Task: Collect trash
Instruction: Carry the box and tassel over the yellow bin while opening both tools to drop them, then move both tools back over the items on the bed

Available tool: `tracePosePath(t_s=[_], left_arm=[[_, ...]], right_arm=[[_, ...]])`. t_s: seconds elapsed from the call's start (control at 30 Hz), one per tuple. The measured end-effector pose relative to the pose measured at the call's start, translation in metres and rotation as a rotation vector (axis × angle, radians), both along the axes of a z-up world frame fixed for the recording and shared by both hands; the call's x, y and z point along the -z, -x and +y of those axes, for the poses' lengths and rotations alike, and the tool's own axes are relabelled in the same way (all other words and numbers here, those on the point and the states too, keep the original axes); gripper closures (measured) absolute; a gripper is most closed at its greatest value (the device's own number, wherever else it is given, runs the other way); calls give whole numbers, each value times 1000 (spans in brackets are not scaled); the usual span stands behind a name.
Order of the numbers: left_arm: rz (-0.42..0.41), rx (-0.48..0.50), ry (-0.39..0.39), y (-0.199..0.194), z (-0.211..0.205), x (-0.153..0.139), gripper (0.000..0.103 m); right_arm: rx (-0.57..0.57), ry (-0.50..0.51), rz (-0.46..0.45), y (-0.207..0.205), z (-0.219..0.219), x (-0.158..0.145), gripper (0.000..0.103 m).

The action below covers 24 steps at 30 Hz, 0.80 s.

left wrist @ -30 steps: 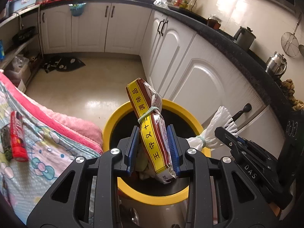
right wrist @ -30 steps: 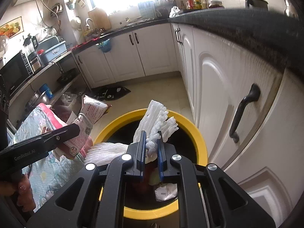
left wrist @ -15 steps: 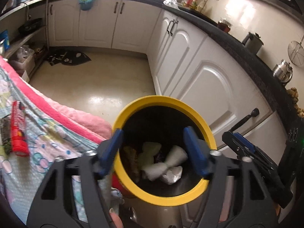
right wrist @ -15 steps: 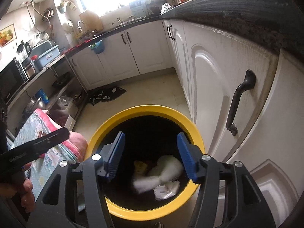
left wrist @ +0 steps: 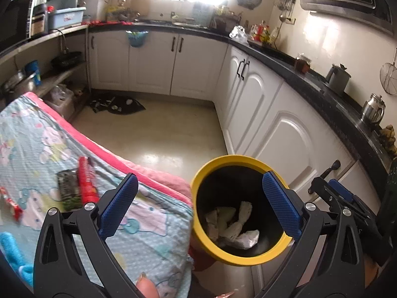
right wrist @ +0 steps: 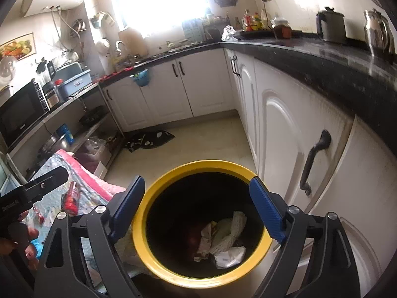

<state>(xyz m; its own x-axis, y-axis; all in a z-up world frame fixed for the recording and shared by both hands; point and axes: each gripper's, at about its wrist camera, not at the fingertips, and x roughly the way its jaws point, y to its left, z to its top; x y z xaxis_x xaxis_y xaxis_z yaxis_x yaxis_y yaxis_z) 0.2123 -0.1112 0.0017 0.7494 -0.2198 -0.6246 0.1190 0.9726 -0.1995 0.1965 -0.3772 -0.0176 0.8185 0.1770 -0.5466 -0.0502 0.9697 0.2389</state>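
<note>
Inside yellow-rimmed bin [right wrist: 158,255]: crumpled wrappers [right wrist: 223,238], perhaps paper.

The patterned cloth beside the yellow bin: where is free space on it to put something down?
On the patterned cloth, the stretch between the red packet and the yellow bin is bare. Left of it is crowded: a dark packet and a red wrapper.
</note>
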Motion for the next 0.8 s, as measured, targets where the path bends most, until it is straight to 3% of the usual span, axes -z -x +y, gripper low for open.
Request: tracePosePath(t_s=[0.7, 0.8], left_arm=[[-118, -138, 1, 66, 67, -33, 11], [-127, -162, 0, 74, 78, -35, 11]], right_arm=[[-138, 11, -128, 39, 55, -51, 18], [-166, 11, -143, 44, 66, -56, 14]])
